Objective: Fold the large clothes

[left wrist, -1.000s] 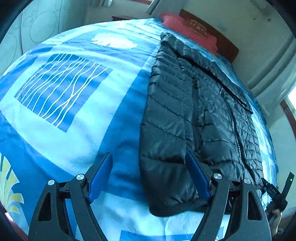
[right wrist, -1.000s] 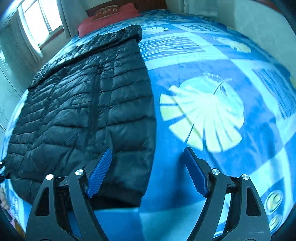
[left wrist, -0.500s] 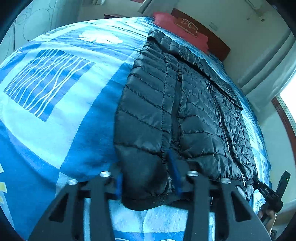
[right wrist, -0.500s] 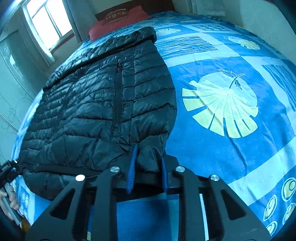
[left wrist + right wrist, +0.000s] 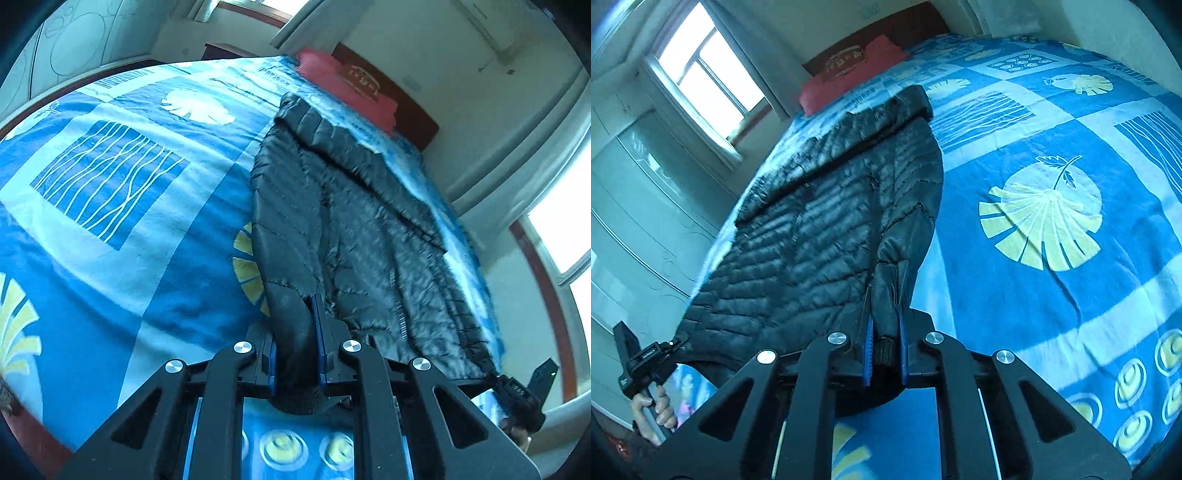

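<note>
- Lying lengthwise on the bed, the black quilted puffer jacket (image 5: pixel 369 229) ran from the near edge towards the far headboard (image 5: pixel 402 107), its collar end pointing at the red pillow (image 5: pixel 347 88).
- The left gripper (image 5: pixel 297 354) was closed on the jacket's near hem corner; its blue-padded fingers (image 5: pixel 318 332) stood close together with a thick fold of black fabric pinched between them.
- The right gripper (image 5: pixel 884 350) was likewise clamped on the jacket (image 5: pixel 831 221) at the near hem, on the edge beside the open blanket; bunched fabric and a ribbed hem band filled the narrow gap between its blue pads (image 5: pixel 902 343).
- At both grip points the fabric rose off the bed into a raised ridge; the far part of the jacket lay flat.
- The blue patterned blanket (image 5: pixel 1052 258) covered the bed, with a yellow leaf motif just right of the jacket in the right wrist view and a white-lined square panel well left of it in the left wrist view.
- A window (image 5: pixel 705 70) was in the far left of the right wrist view.
- The jacket's central zip line was visible but blurred in both views.
</note>
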A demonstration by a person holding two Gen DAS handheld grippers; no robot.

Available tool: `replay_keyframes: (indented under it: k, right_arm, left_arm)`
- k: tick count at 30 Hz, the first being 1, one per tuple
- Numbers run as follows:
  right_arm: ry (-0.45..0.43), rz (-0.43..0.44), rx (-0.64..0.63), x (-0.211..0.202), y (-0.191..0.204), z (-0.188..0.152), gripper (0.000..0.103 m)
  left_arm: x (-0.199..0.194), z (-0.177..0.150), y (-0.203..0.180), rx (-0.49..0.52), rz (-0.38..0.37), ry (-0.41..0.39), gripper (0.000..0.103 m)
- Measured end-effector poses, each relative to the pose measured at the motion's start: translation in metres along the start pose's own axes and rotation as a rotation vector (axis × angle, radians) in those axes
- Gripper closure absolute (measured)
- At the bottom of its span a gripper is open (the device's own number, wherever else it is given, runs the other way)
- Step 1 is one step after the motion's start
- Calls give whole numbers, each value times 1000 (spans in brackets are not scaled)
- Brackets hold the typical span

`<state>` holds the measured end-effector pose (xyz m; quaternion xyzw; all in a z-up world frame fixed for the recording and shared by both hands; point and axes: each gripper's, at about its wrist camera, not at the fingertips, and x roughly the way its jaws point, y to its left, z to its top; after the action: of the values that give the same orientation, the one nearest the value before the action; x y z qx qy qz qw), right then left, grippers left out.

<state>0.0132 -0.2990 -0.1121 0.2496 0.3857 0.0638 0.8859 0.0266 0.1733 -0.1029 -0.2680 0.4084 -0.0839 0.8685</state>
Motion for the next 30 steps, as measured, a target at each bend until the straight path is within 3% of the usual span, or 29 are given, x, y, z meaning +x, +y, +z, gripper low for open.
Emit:
replay_keyframes:
  k: [7,14,25,30]
  right_arm:
    - [-9,18,8,-39,5,-13,93]
    - [-26,39,52,-81,4,-33,93]
    - [-61,138,155,-123,-1,-59,93]
    - [-65,167,119,-118,2,-53,93]
  left_arm:
    - [-41,-13,-11,10,-39,-10,88]
    - [-76,-25,-9,-54,-77,-13,88]
    - [-150,-45,-17,-78,-110,-131,93]
    - [-139,-37,-17,-15,-99,-148,100]
